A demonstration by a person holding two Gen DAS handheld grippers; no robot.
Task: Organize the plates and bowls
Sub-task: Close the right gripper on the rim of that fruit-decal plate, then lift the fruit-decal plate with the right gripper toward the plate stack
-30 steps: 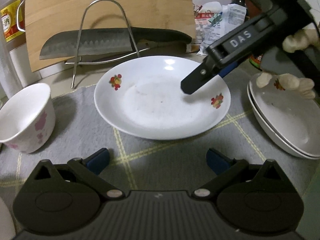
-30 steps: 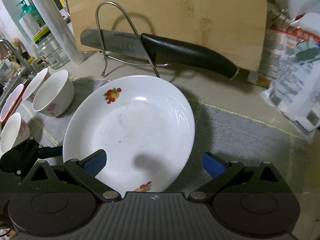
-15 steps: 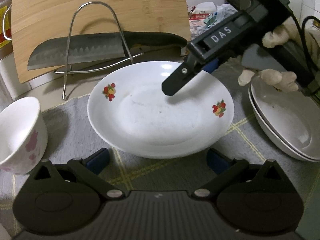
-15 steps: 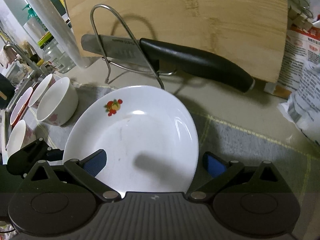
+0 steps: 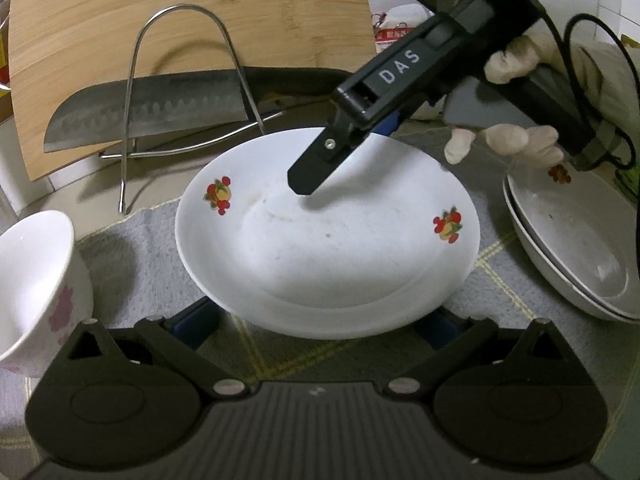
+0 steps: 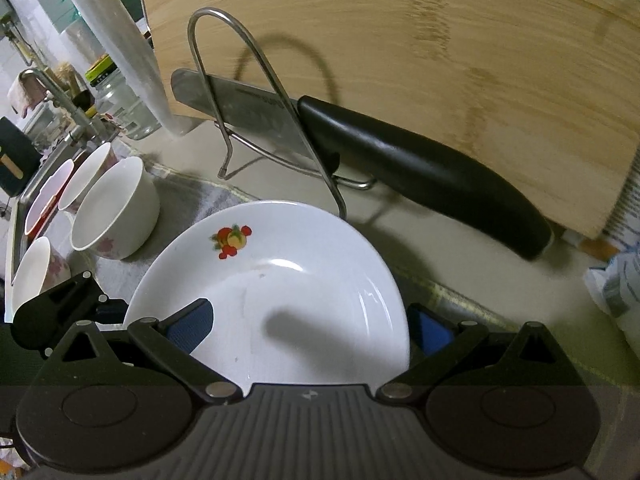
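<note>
A white plate with fruit prints [image 5: 328, 240] lies on the grey mat, also seen in the right wrist view [image 6: 280, 288]. My left gripper [image 5: 320, 324] is open, its blue pads on either side of the plate's near rim. My right gripper [image 6: 308, 326] is open astride the plate's right rim; one finger [image 5: 316, 168] hangs over the plate's inside, the other sits outside the rim. Two stacked plates [image 5: 572, 240] lie to the right. A white bowl [image 5: 36, 284] stands to the left; several bowls [image 6: 112, 212] stand by the sink.
A wire rack [image 5: 180, 92] holds a large knife [image 5: 152, 112] in front of a leaning wooden cutting board [image 5: 192, 32]. Packets [image 6: 624, 280] lie at the back right. A jar and a plastic roll [image 6: 116, 36] stand near the sink edge.
Both grippers have moved in closer to the plate. The right gripper's finger has slid further over the plate's inside, and the left gripper's pads now reach its near rim.
</note>
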